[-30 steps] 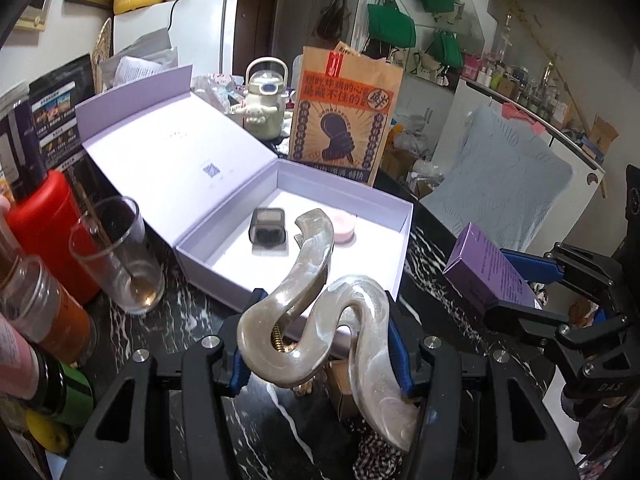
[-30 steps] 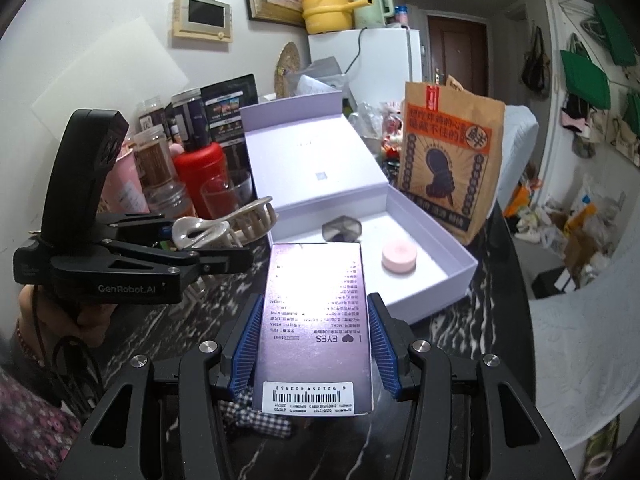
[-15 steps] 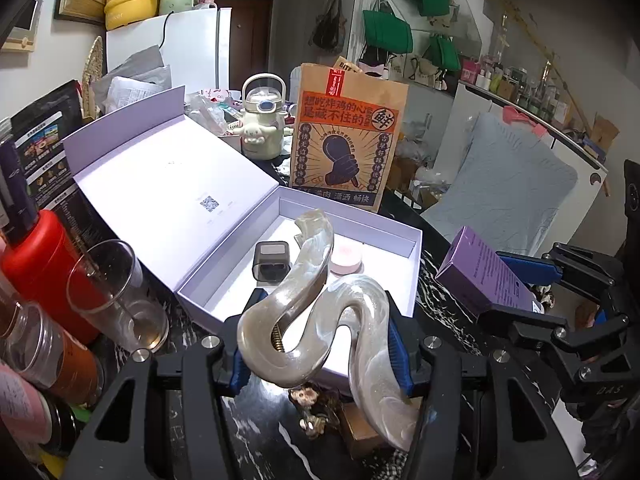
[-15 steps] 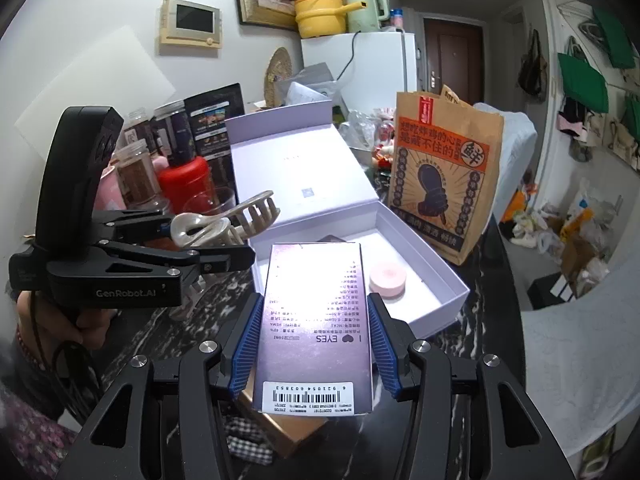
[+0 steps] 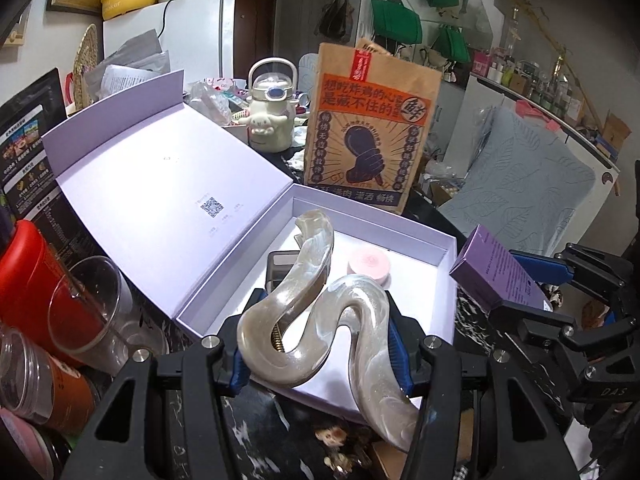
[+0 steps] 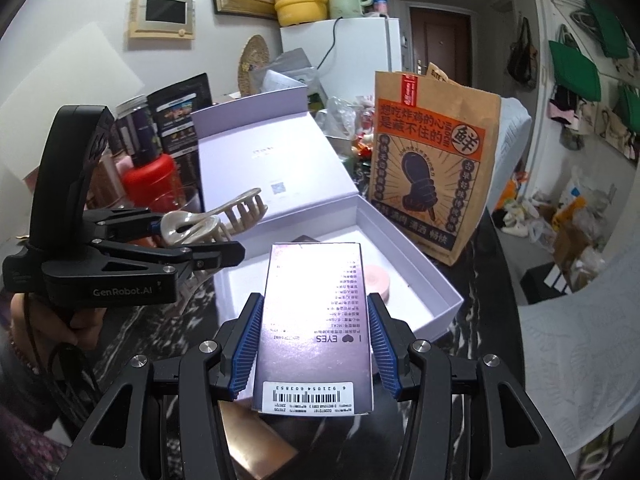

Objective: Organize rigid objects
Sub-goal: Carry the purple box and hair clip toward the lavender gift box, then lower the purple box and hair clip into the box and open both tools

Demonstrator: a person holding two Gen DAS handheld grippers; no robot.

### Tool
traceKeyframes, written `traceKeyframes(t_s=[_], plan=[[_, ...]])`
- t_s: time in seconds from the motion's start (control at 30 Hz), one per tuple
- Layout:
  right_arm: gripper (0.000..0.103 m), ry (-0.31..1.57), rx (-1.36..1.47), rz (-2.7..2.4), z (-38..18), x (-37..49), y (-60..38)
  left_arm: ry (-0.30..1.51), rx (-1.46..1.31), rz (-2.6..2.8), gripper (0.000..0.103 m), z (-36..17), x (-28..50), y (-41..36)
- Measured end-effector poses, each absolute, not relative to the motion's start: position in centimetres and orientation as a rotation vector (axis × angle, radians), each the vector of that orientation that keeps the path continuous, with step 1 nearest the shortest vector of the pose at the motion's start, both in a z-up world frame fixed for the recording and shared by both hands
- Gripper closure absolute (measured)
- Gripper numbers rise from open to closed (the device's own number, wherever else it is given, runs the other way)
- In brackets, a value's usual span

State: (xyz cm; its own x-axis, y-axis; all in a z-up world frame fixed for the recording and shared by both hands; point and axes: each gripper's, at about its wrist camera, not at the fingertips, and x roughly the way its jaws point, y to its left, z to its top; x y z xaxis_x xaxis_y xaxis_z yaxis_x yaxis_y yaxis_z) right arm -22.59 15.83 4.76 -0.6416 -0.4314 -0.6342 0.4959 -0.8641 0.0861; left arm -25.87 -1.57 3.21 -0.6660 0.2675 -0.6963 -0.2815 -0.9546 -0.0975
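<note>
Both grippers have carried their loads closer to the open lavender box (image 5: pixel 448 258) since a second ago, so its tray now fills more of each view and the hair claw (image 5: pixel 316 320) hangs over the tray's near edge instead of short of it. Nothing else differs: the grips look unchanged, and the pink round tin (image 5: pixel 368 264) and small dark case (image 5: pixel 280 266) lie in the tray as before. At a middling opening, the left gripper (image 5: pixel 320 354) pinches the pearly claw by its curved body, teeth pointing toward the box. It looks light, stiff and glossy, so likely slippery against the pads and brittle at the teeth; the thick body near the spring seems the safest hold. Similarly part-open, the right gripper (image 6: pixel 314 350) clamps the purple carton (image 6: pixel 316 320) by its long sides, above the tray's front. Being light card, it would probably dent under hard pressure.
</note>
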Motion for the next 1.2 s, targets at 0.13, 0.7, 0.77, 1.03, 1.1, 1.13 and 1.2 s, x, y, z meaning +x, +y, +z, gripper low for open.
traceKeyframes(t_s=[0.13, 0.7, 0.77, 1.03, 1.1, 1.13, 1.2], plan=[[0.053, 0.130, 0.922, -2.465, 4.3, -23.7, 15.8, 0.017, -1.113, 2.618, 0.049, 2.8, -27.0, -1.7], [0.053, 0.157, 0.945, -2.563, 4.0, -28.6, 16.6, 0.088, -1.095, 2.658, 0.049, 2.4, -31.4, -0.8], [0.053, 0.158, 0.952, -2.565, 3.7, -29.0, 16.6, 0.091, -1.101, 2.654, 0.049, 2.2, -31.9, -0.8], [0.053, 0.170, 0.985, -2.555, 2.3, -30.6, 15.8, 0.103, -1.116, 2.633, 0.049, 1.1, -33.4, -0.4], [0.053, 0.172, 0.990, -2.550, 2.0, -31.0, 15.6, 0.102, -1.117, 2.625, 0.049, 0.9, -33.7, -0.4], [0.053, 0.168, 0.993, -2.547, 1.9, -31.1, 15.6, 0.096, -1.120, 2.617, 0.049, 0.8, -33.8, -0.4], [0.053, 0.162, 0.997, -2.546, 1.7, -31.4, 15.5, 0.089, -1.119, 2.610, 0.049, 0.6, -33.9, -0.4]])
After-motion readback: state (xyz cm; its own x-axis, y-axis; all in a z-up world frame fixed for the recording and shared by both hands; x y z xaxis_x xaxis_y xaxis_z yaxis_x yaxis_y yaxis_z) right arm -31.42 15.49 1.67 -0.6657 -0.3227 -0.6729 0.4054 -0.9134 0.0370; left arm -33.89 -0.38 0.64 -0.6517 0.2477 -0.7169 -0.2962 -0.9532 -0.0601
